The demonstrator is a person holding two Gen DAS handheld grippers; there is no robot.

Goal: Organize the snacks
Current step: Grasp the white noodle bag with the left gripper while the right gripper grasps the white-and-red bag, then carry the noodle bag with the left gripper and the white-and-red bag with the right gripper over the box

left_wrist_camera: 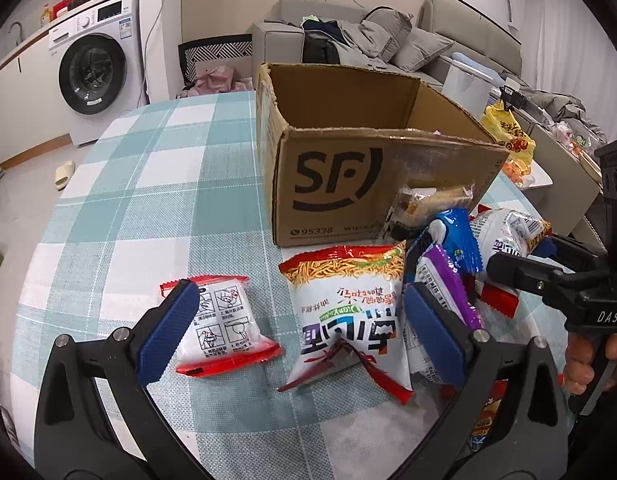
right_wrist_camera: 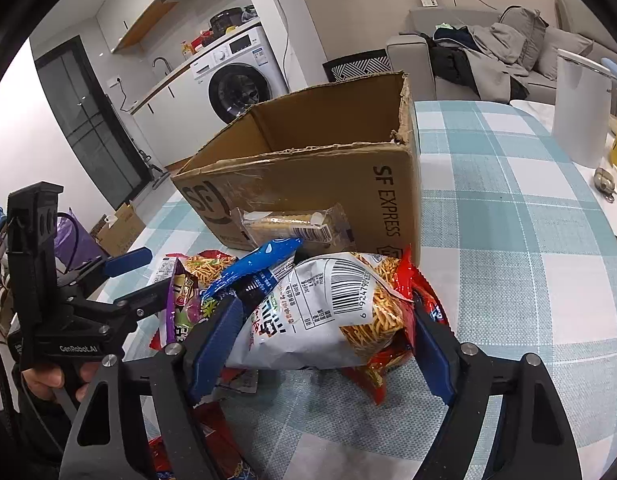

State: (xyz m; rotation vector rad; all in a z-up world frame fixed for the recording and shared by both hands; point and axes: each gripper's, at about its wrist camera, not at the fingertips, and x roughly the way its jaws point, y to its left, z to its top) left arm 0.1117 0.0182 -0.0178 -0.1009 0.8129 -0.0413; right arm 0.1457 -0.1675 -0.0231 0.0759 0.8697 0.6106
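The checked table [left_wrist_camera: 120, 184] is the biggest thing I see, with wide bare cloth on the left of the left wrist view. On it the open-topped cardboard box [left_wrist_camera: 348, 184] stands upright, its printed long side facing me. Against that side a long biscuit pack [right_wrist_camera: 288, 226] leans, lying lengthwise along the wall. My right gripper [right_wrist_camera: 324, 344] straddles a white noodle bag [right_wrist_camera: 320, 312] atop the heap just before the box, its long axis crosswise between the jaws; I think the pads are not pressing yet, though the bag hides the contact. My left gripper [left_wrist_camera: 304, 324] hangs spread wide over another noodle bag [left_wrist_camera: 348, 312], a small red-edged packet [left_wrist_camera: 224, 324] lying beside its left finger.
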